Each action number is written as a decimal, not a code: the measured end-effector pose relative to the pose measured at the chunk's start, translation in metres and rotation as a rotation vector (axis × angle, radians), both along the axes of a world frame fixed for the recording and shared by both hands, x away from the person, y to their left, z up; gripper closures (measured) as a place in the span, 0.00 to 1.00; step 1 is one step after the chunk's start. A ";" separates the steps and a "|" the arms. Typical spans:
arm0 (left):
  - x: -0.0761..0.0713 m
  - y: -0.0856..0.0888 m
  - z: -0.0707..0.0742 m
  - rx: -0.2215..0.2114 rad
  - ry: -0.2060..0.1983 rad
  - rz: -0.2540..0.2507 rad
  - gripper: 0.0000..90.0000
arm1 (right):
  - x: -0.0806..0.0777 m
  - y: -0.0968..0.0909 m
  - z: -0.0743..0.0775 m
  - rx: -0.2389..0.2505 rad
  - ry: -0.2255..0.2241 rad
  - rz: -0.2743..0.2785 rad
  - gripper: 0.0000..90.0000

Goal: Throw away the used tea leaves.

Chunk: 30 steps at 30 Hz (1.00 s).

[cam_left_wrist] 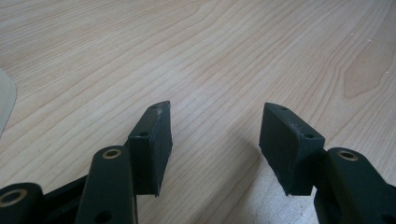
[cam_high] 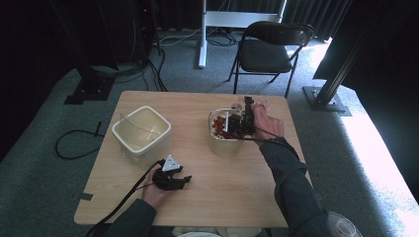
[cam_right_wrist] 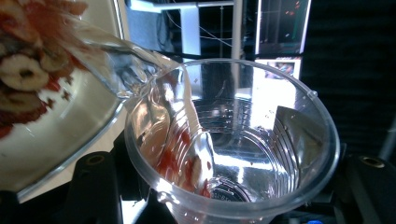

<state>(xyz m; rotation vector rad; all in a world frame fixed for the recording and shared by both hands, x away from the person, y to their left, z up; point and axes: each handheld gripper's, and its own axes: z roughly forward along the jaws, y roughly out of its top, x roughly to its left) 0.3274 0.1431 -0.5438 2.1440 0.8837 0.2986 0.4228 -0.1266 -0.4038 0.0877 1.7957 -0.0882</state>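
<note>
Right tool (cam_high: pixel 245 111) gripping clear cup (cam_right_wrist: pixel 233 144), tipped at bowl (cam_high: pixel 223 144)

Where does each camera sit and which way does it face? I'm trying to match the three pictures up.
High view: above the person's side, looking forward and down on the table; both forearms, left gripper, right gripper.
Left gripper view: on the left gripper, looking along open jaws at bare tabletop.
Right gripper view: on the right gripper, looking into a tilted clear cup beside the tub.
Shared: the tub of red pieces in high and right gripper views.
</note>
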 end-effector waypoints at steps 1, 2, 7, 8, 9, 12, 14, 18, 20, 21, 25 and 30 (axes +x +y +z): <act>0.000 0.000 0.000 0.001 0.000 -0.001 0.50 | 0.000 0.001 -0.001 -0.024 -0.007 0.000 0.37; 0.000 0.000 0.000 0.000 0.000 0.000 0.50 | -0.001 0.002 -0.002 -0.055 -0.016 0.000 0.37; 0.000 0.000 0.000 -0.001 0.000 0.001 0.50 | -0.003 0.006 -0.005 -0.185 -0.057 0.014 0.37; 0.000 0.000 0.000 -0.001 -0.001 0.001 0.50 | -0.003 0.006 -0.006 -0.201 -0.064 0.016 0.37; 0.000 0.000 0.000 -0.001 -0.001 0.001 0.50 | -0.003 0.006 -0.007 -0.221 -0.069 0.012 0.37; 0.000 0.000 0.000 -0.001 -0.001 0.001 0.50 | -0.004 0.007 -0.012 -0.282 -0.088 0.020 0.37; 0.000 0.000 0.000 -0.001 -0.001 0.001 0.50 | -0.005 0.008 -0.014 -0.313 -0.095 0.023 0.37; 0.000 0.000 0.000 0.001 -0.002 0.001 0.50 | -0.005 0.011 -0.017 -0.353 -0.114 0.034 0.37; 0.000 0.000 0.000 0.000 -0.002 0.001 0.50 | -0.006 0.013 -0.018 -0.370 -0.118 0.042 0.37; 0.000 0.000 0.000 0.000 -0.002 0.001 0.50 | -0.007 0.014 -0.019 -0.381 -0.124 0.043 0.37; 0.000 0.000 0.000 0.000 -0.002 0.001 0.50 | -0.008 0.016 -0.021 -0.421 -0.139 0.052 0.38; 0.000 0.000 0.000 0.001 -0.003 0.002 0.50 | -0.007 0.015 -0.021 -0.430 -0.146 0.045 0.38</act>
